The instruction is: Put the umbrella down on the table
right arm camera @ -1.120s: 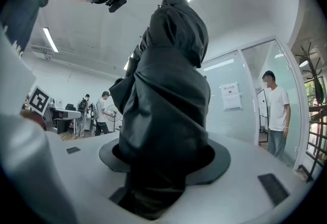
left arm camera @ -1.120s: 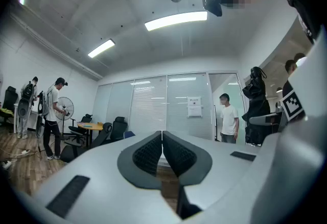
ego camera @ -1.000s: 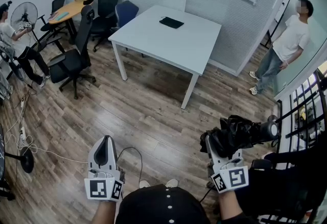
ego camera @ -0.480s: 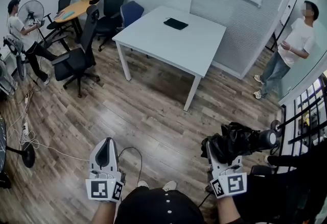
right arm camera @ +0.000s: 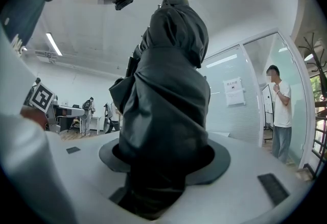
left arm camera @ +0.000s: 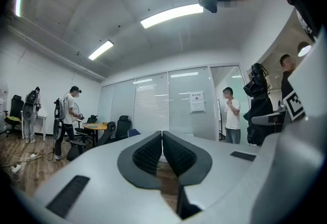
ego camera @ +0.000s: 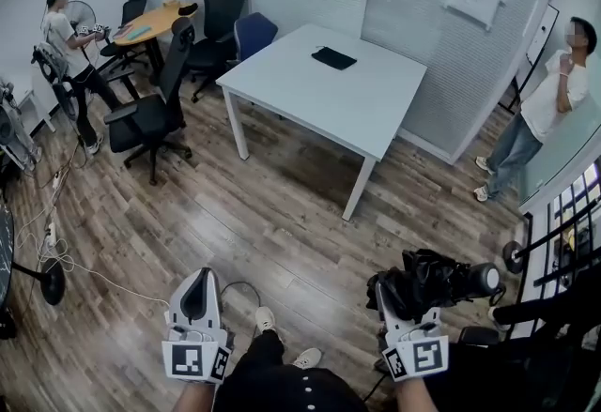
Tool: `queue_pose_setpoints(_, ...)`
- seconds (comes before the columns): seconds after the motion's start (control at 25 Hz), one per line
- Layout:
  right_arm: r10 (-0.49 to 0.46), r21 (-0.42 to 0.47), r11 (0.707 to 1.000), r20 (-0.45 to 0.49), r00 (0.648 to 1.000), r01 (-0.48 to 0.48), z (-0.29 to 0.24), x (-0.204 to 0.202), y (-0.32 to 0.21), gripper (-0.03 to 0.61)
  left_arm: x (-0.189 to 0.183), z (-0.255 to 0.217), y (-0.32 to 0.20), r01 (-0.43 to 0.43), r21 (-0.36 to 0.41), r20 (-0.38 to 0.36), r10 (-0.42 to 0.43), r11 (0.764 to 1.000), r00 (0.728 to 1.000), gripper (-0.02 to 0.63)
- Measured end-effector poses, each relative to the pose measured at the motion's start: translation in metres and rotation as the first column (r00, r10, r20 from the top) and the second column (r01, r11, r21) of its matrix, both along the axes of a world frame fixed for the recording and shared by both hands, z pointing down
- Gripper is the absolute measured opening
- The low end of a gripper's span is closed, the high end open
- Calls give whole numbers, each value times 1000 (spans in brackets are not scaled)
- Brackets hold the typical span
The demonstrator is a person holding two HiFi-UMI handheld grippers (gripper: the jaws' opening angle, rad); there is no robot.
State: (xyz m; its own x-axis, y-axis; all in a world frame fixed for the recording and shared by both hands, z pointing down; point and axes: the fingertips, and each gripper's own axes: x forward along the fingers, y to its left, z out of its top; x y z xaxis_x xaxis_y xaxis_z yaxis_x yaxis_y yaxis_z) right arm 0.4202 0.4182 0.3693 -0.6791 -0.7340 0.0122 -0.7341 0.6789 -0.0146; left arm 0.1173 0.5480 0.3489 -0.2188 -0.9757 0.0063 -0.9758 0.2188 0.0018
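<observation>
Presently, the folded black umbrella [ego camera: 441, 281] is held in the right tool [ego camera: 409, 296], whose jaws are clamped on the bundled fabric. In the right gripper view the dark folds are seen to fill the gap between the pads and to rise well past them. The umbrella is carried crosswise in the tool, with one rounded end pointed toward the right of the head view. It is held above the wooden floor [ego camera: 272, 213], well apart from the surface [ego camera: 319, 96].

The left tool [ego camera: 198, 277] is held level at the lower left of the head view, apart from the right one. Its jaws are brought together with nothing between them. In the left gripper view the two dark pads are seen to meet along a thin line.

The white surface is placed farther ahead, in the middle of the room, and is touched by neither tool. A flat black item [ego camera: 333, 57] is laid on it near the far edge. A blue chair [ego camera: 254, 33] is set just beside the far left corner, and a black office chair [ego camera: 155, 114] is placed off the near left corner. A person in a white shirt [ego camera: 554, 100] is seen standing by the partition at the right. Another person [ego camera: 66, 35] is seen at the far left, beside a small wooden table [ego camera: 155, 21].
</observation>
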Motion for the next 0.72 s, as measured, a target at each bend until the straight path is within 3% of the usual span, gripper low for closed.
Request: queue_pose_setpoints(0.72,11,11,1000,17,1000,-12,-3,-47,-77,271,-46,-1,-91,-30,37,18,29,999,999,20)
